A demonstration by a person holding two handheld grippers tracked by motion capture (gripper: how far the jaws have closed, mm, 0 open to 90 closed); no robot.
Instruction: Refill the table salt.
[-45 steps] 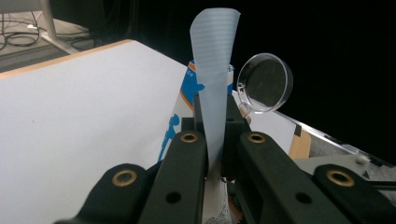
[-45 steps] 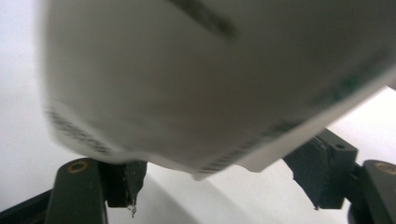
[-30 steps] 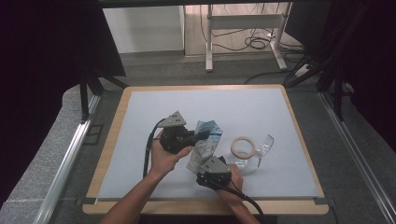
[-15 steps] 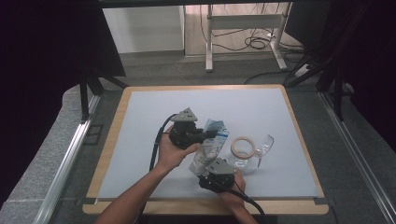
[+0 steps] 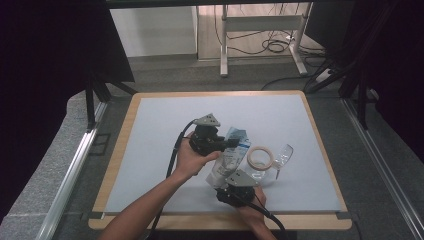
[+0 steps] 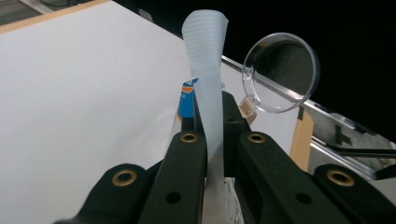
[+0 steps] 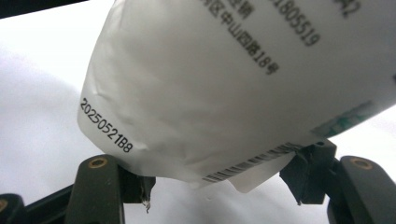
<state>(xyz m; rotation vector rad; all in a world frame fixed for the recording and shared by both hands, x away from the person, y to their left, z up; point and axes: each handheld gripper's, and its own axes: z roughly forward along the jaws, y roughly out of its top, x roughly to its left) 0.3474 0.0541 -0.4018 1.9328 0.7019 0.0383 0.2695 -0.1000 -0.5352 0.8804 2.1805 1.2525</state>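
A white pouch with blue print lies tilted above the white mat, held at both ends. My left gripper is shut on the pouch's flat sealed top edge, which stands up as a thin strip between the jaws. Near the table's front edge, my right gripper grips the pouch's bottom end, with a jaw pressing on each side of it. Printed text and a barcode show on the pouch in the right gripper view.
A pale tape ring lies on the mat just right of the pouch. A clear plastic scoop sits beside it and appears in the left gripper view as a round clear dish. The mat has a wooden border.
My left hand has moved right and slightly away from the person, carrying the pouch's top edge with it. The right hand has stayed nearly still at the pouch's bottom.
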